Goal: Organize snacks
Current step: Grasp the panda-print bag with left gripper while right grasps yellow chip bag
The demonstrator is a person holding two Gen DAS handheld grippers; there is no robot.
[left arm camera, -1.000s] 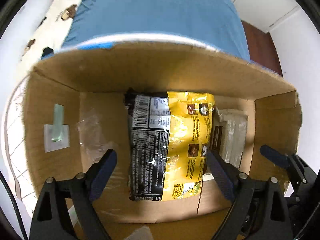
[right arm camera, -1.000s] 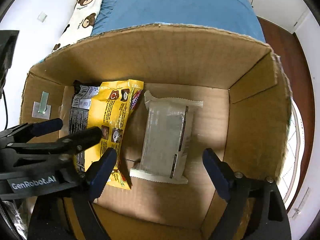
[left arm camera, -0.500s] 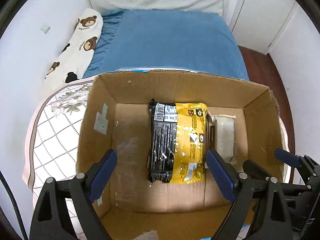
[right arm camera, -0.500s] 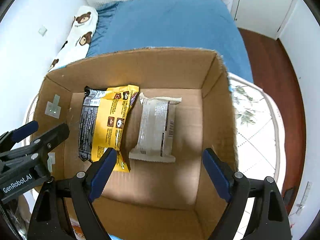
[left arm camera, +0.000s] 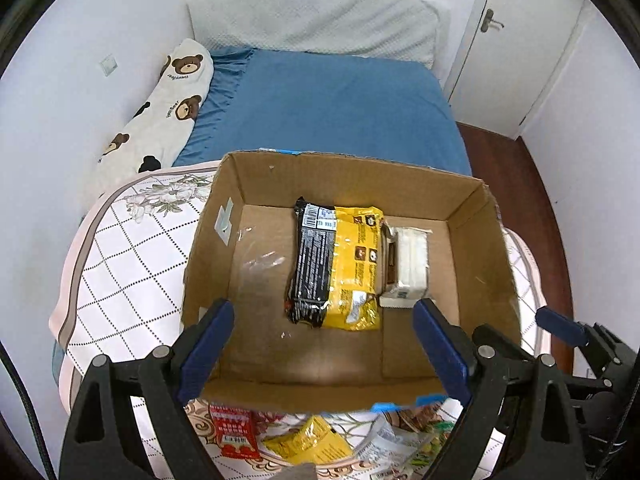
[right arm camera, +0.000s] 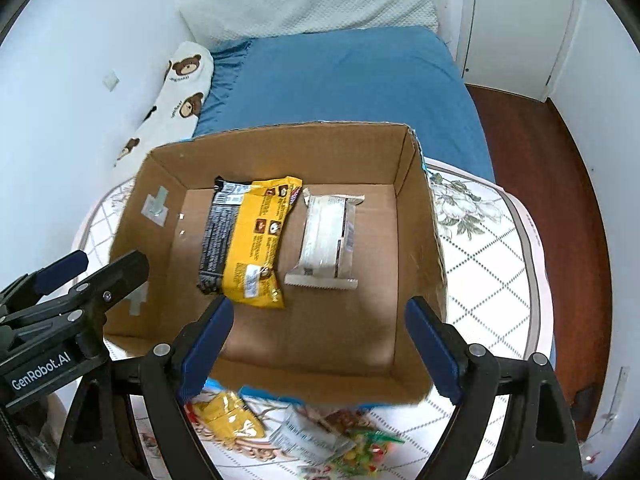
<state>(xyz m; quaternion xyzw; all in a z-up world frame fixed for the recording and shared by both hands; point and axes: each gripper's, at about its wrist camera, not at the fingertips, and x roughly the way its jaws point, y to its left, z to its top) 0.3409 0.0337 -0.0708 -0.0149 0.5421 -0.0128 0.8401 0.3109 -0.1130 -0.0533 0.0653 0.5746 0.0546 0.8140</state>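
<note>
Left wrist view: left hand-held gripper (left arm camera: 320, 344) jaws wide apart, nothing between them, above the open brown cardboard box (left arm camera: 404, 184) on the quilted floral worktop (left arm camera: 120, 264). Right hand-held gripper (right arm camera: 316, 340) likewise spread and empty. In the box, flat on the floor: yellow-and-black foil snack bag (left arm camera: 340, 268), white wrapped snack pack (right arm camera: 326, 236) just beside it. Loose packets near the box's front wall: red sachet (left arm camera: 234, 432), small yellow pouch (right arm camera: 228, 416), white barcode packet (right arm camera: 308, 434), multicoloured candy bag (right arm camera: 364, 448). Risks, judged: crowded, overlapping packets invite a double pick; slick foil may slip from the pads; a descending arm could nudge the light box; the two tools, near each other, may collide.
</note>
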